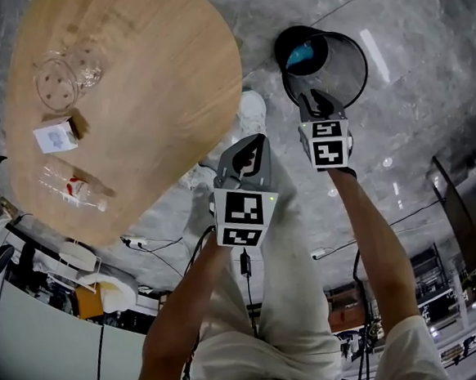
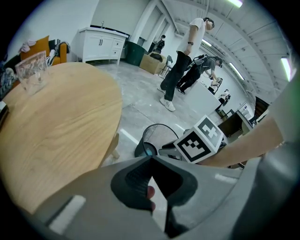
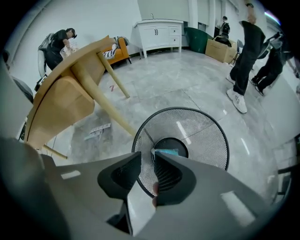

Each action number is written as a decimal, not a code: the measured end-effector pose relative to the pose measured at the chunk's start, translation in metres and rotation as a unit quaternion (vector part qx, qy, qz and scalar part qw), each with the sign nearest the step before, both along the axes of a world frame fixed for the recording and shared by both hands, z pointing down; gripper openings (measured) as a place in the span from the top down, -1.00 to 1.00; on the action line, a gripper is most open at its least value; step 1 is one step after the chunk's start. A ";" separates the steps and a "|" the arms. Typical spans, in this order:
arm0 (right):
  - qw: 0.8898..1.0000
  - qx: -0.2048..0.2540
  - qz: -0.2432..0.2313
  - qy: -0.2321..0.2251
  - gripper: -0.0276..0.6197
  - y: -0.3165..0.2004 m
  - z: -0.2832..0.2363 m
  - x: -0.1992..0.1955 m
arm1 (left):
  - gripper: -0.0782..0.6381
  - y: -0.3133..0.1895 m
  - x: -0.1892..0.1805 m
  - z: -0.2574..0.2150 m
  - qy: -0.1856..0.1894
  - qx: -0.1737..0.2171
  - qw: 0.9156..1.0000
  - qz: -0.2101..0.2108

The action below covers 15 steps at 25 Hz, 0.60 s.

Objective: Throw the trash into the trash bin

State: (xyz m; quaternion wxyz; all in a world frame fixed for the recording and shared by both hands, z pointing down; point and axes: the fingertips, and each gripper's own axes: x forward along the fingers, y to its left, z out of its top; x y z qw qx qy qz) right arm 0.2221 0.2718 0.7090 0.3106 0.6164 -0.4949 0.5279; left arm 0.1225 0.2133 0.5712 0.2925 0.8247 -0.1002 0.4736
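Observation:
A black mesh trash bin (image 1: 345, 68) stands on the grey floor to the right of the round wooden table (image 1: 156, 85). A blue-and-white scrap (image 1: 301, 55) lies at its bottom, also seen in the right gripper view as the scrap (image 3: 167, 152). My right gripper (image 1: 317, 103) hangs over the bin's near rim (image 3: 140, 133); this right gripper (image 3: 146, 157) is open by a narrow gap with nothing between the fingers. My left gripper (image 1: 248, 156) hovers beside the table's edge, left of the bin; it (image 2: 151, 159) is shut and empty. On the table lie a small box (image 1: 56, 137), a plastic bottle (image 1: 74, 188) and a clear cup (image 1: 65, 76).
The table's slanted legs (image 3: 110, 108) reach the floor close to the bin, with papers (image 3: 97, 131) on the floor under the table. People (image 2: 180, 61) stand farther off, and a white cabinet (image 2: 101, 44) lines the back wall. The holder's white shoe (image 1: 251, 110) is between table and bin.

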 end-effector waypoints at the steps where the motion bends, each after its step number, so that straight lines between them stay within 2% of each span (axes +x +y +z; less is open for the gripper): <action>1: 1.000 0.005 -0.003 0.002 0.60 -0.002 -0.007 0.000 | 0.78 -0.001 0.001 -0.004 0.002 0.001 1.000 -0.002; 3: 1.000 0.018 -0.012 0.010 0.81 -0.008 -0.025 0.002 | 0.78 -0.005 0.004 -0.015 0.008 0.003 1.000 -0.006; 4: 0.999 0.024 -0.017 0.013 0.84 -0.011 -0.034 0.002 | 0.78 -0.007 0.005 -0.021 0.011 0.005 1.000 -0.010; 9: 0.998 0.033 -0.049 0.012 0.84 -0.020 -0.066 -0.005 | 0.78 -0.028 0.012 -0.051 0.027 0.020 0.999 -0.041; 15: 0.996 0.066 -0.058 0.009 0.84 -0.042 -0.109 -0.015 | 0.78 -0.048 0.005 -0.080 0.042 0.039 0.997 -0.059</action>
